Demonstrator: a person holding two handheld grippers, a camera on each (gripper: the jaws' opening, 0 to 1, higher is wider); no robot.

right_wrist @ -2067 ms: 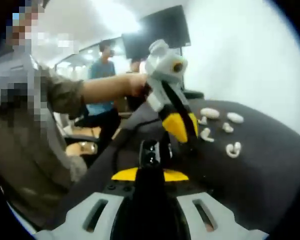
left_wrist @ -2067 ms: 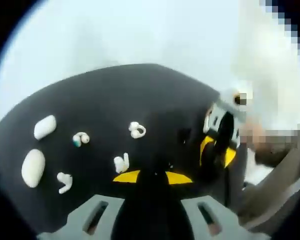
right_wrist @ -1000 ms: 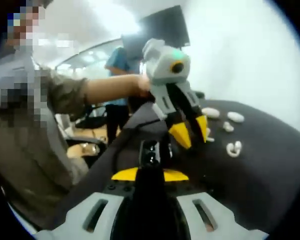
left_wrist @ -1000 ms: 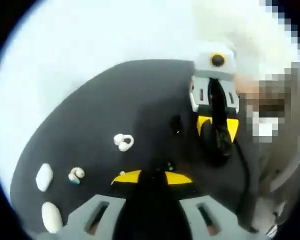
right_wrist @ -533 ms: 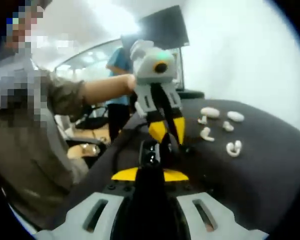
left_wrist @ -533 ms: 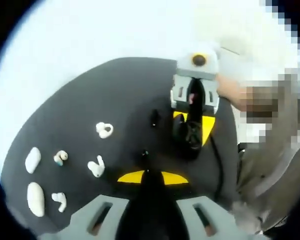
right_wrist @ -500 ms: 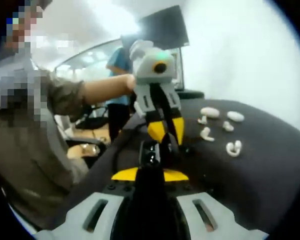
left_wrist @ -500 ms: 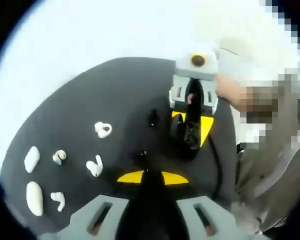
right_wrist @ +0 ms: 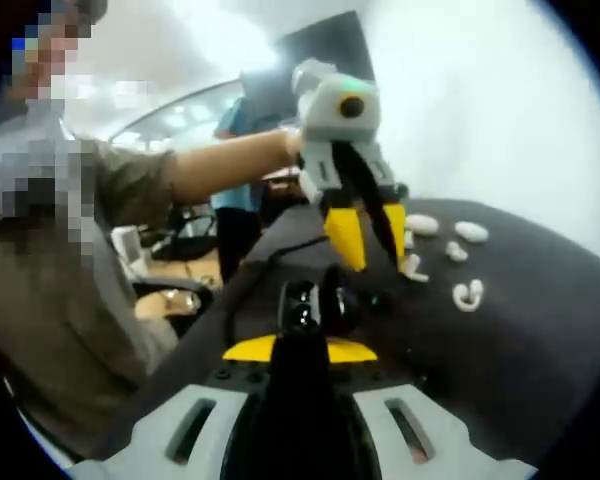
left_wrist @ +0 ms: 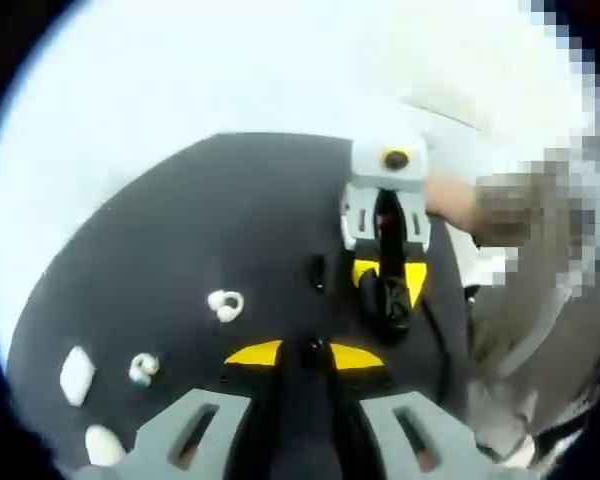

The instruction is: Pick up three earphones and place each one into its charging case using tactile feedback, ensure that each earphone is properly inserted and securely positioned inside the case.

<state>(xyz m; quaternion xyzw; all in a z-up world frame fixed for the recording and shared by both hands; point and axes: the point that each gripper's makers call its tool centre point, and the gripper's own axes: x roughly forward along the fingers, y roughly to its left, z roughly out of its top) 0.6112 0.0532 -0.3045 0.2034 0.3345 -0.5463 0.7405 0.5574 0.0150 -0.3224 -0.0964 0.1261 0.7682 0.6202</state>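
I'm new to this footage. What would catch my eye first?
The left gripper, grey with yellow-tipped jaws spread open, hangs over the black table, held out by a person's arm. Below it the right gripper clamps a black charging case. White earphones lie scattered further along the table.

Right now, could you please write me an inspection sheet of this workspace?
Surface: black table, matte.
Job's things: white clip earphone; stemmed earphone; small earphone; two white cases shut, at far edge.
Clutter: small black item on table.
Grippers: left gripper open, above table; right gripper shut on black case.
Cables: dark cable beside right gripper.
Surroundings: person's arm; dark monitor; white wall.
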